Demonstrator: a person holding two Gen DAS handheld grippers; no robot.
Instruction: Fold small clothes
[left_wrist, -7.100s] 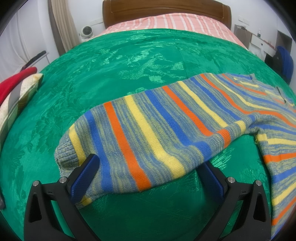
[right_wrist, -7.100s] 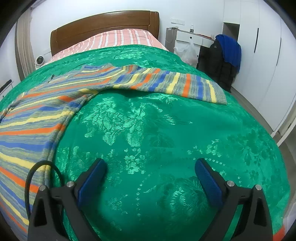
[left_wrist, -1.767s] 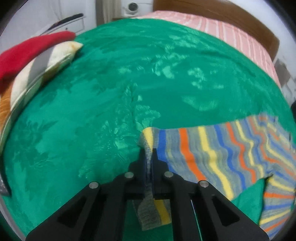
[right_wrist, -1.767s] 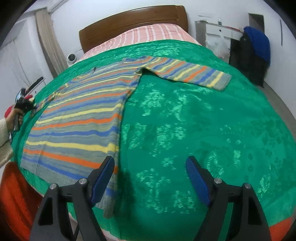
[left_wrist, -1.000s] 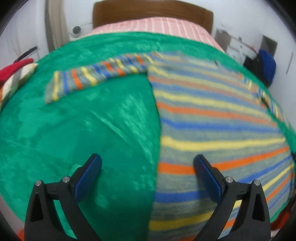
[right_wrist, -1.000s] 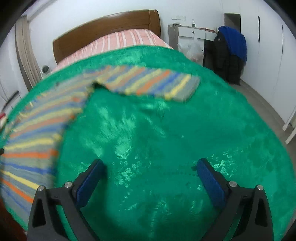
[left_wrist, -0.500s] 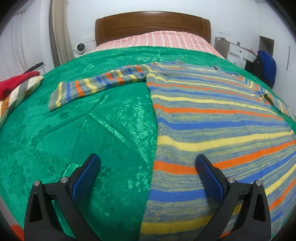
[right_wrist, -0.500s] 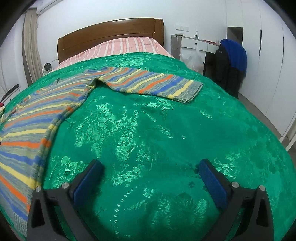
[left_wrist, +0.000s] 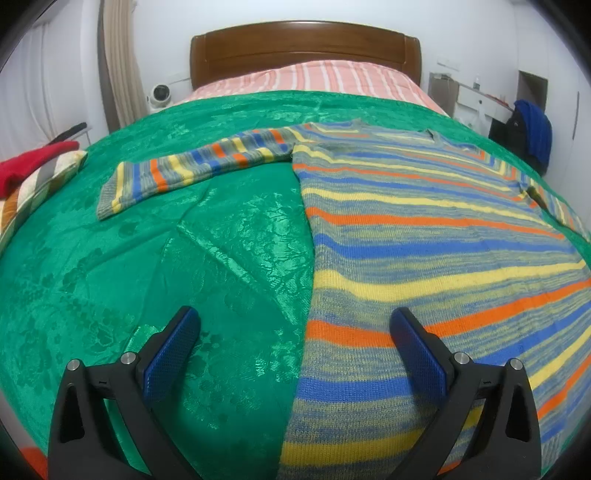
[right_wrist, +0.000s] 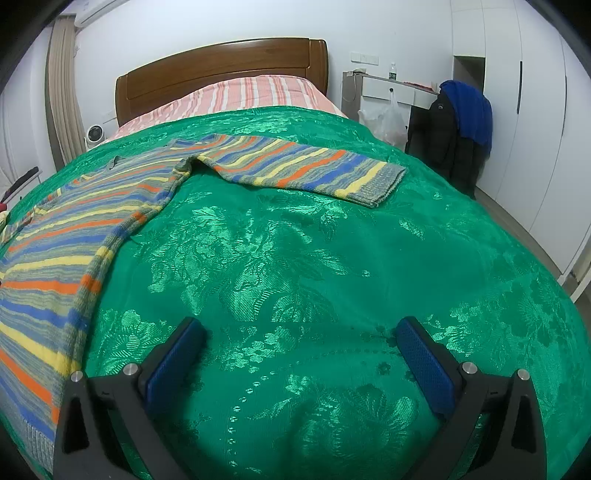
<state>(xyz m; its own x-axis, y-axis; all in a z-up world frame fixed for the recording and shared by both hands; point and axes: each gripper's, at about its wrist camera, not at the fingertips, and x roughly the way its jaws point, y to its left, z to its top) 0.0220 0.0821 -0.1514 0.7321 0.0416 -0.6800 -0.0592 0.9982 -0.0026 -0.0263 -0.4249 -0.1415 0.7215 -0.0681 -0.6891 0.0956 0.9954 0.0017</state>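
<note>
A striped sweater (left_wrist: 424, 229) in blue, orange, yellow and grey lies flat on the green bedspread (left_wrist: 147, 258). Its left sleeve (left_wrist: 192, 166) stretches out to the left. In the right wrist view the sweater's body (right_wrist: 66, 236) lies at the left and the other sleeve (right_wrist: 306, 170) stretches to the right. My left gripper (left_wrist: 295, 332) is open above the sweater's lower left edge, holding nothing. My right gripper (right_wrist: 301, 339) is open over bare bedspread, to the right of the sweater.
A wooden headboard (left_wrist: 303, 48) and pink striped bedding (left_wrist: 314, 79) lie at the far end. Folded red and checked cloth (left_wrist: 33, 173) sits at the left bed edge. A dark jacket with a blue garment (right_wrist: 461, 122) hangs by white wardrobes on the right. A small white camera (left_wrist: 160, 94) stands beside the bed.
The left gripper let go of the left sleeve cuff, opened and pulled back to the sweater's lower edge. The right gripper swung toward the right sleeve side. Both have barely moved in the last half second.
</note>
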